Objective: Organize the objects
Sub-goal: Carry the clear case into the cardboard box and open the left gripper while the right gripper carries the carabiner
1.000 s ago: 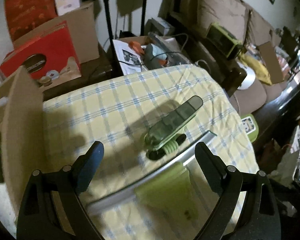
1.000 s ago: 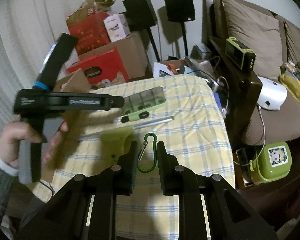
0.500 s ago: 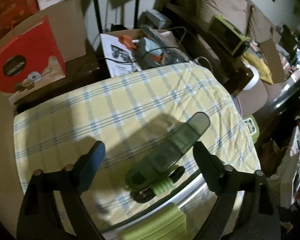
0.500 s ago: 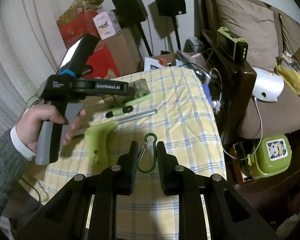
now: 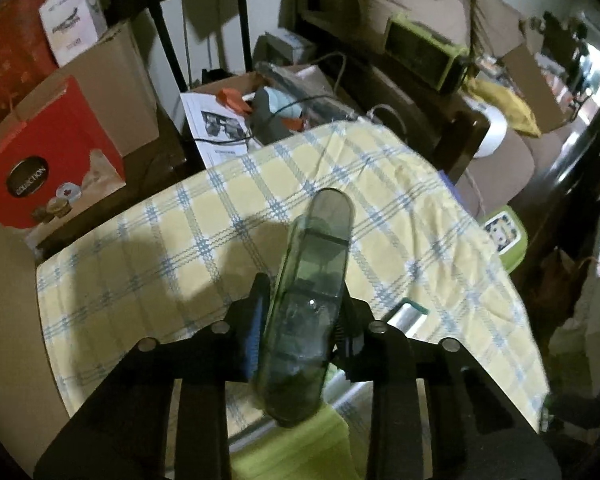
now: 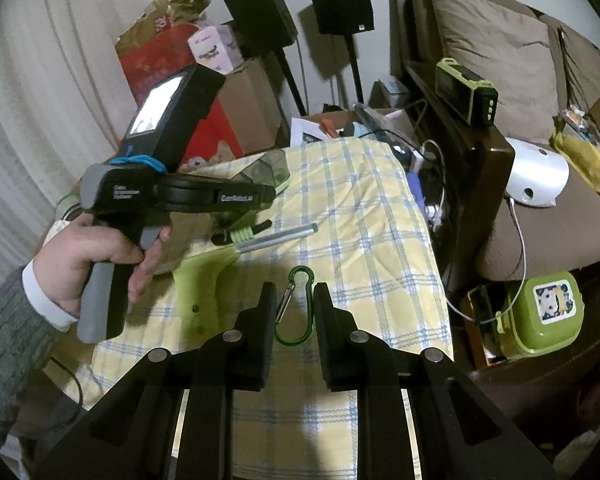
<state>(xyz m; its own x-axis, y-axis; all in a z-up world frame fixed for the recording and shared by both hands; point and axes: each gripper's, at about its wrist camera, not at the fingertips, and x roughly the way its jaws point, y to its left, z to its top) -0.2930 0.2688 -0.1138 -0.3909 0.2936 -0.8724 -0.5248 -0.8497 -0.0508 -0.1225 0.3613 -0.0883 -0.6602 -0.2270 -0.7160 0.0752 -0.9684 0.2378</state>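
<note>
In the left wrist view the left tongs (image 5: 302, 316) are closing on a smoky clear plastic case (image 5: 306, 312) with a green underside, and the case stands between the two fingers, its long body running away from the camera. The fingers sit tight against its flanks, though whether the pads fully press cannot be told. Under the case lies a light green handle (image 5: 300, 440) with a silver bar (image 5: 406, 314) slanting off to the right, both on the yellow checked cloth (image 5: 220, 216) that covers the desk. Beyond the case the cloth is bare up to its far edge.

In the right wrist view the right tongs (image 6: 290, 300) are clenched to a narrow gap with nothing gripped. A green snap hook (image 6: 298, 308) lies on the cloth right ahead, seen through that gap. A hand (image 6: 88, 256) holds the left tool on the left side. The cloth's right edge drops off beside a dark wooden sofa arm (image 6: 484, 160). A green lunch box (image 6: 544, 312) sits on the floor below. Cardboard boxes (image 6: 252, 112) crowd the far left corner.
</note>
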